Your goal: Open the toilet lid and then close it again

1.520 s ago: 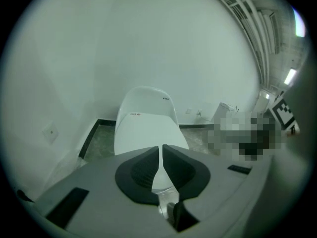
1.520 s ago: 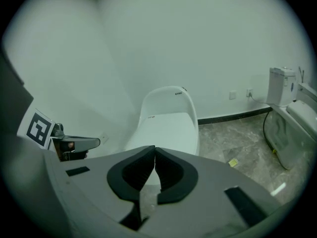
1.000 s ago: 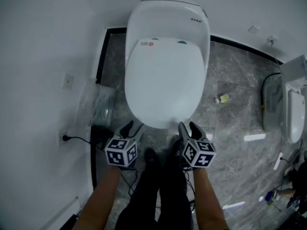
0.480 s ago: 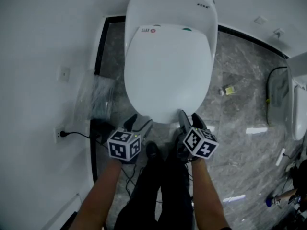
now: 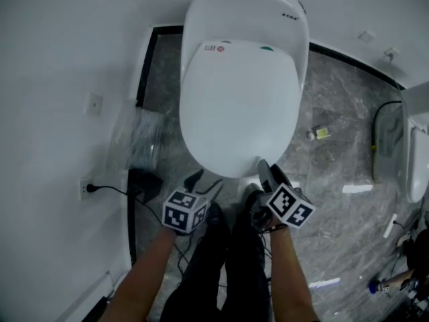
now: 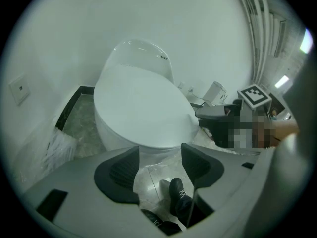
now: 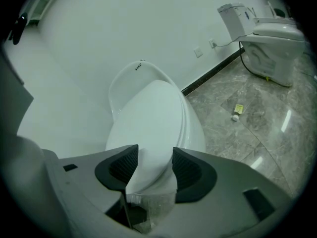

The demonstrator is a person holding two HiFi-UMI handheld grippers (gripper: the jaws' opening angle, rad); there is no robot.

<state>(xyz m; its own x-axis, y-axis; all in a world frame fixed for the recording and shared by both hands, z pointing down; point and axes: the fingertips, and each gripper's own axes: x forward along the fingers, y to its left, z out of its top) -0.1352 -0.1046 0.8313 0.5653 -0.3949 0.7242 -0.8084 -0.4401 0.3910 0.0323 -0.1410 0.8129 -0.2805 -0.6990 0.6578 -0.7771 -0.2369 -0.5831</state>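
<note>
- Main hazard, nearest the body: slipping off the smooth front lip of the toilet lid (image 5: 238,106) if pinched too shallowly, then a slam back down.
- Second hazard: knocking the front of the bowl (image 6: 116,142) on the way up, owing to the left tool hanging low beneath the rim.
- Left gripper (image 5: 205,181), at 7 o'clock of the lid: left forearm (image 5: 144,274) stretched forward, tool pitched steeply down, marker cube uppermost. Jaws just opened to full spread, only floor (image 5: 335,99) and a shoe (image 6: 177,192) between them, nothing held.
- Right gripper (image 5: 265,180), at 5 o'clock: right forearm (image 5: 291,274) alongside the other, tool rolled sideways and pitched down. Jaws just narrowing yet clearly apart, the lid's front edge framed between them, pads not pressing on it.
- Lid: shut flat on the bowl, front lip just beyond both tools.
- Beyond, at 12 o'clock: rear housing (image 5: 244,12) against the white wall (image 5: 67,45).
- Far off at 3 o'clock: a small bottle (image 5: 316,134) on the floor, then a second toilet (image 5: 412,159).
</note>
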